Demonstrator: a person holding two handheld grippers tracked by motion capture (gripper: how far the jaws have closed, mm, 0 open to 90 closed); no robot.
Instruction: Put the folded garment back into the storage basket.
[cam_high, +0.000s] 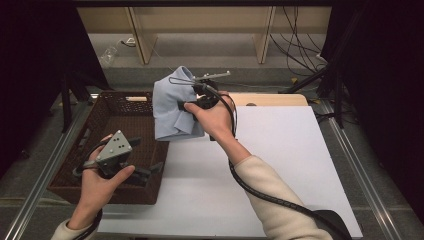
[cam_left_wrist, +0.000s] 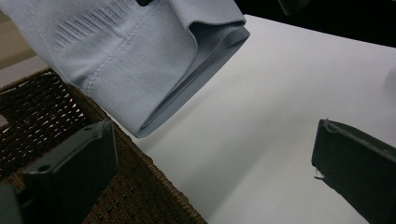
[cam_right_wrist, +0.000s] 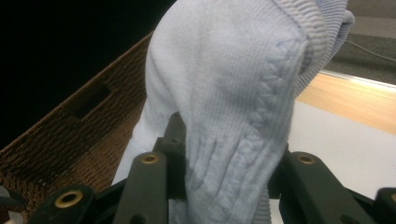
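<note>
A light blue knitted garment (cam_high: 172, 107) hangs in the air above the right rim of a brown wicker basket (cam_high: 107, 117). My right gripper (cam_high: 192, 102) is shut on its upper part; in the right gripper view the knit (cam_right_wrist: 233, 116) bulges up between the two black jaws. A ribbed cuff (cam_left_wrist: 154, 74) of the garment dangles in front of my left gripper (cam_left_wrist: 210, 163), whose jaws stand wide apart with nothing between them. In the high view the left gripper (cam_high: 145, 172) hovers over the basket's near right corner.
The white table top (cam_high: 280, 165) stretches to the right of the basket, with a wooden strip (cam_high: 270, 99) along its far edge. Cables (cam_high: 300, 50) lie on the floor behind. A thin wooden stick (cam_high: 137, 98) rests at the basket's far rim.
</note>
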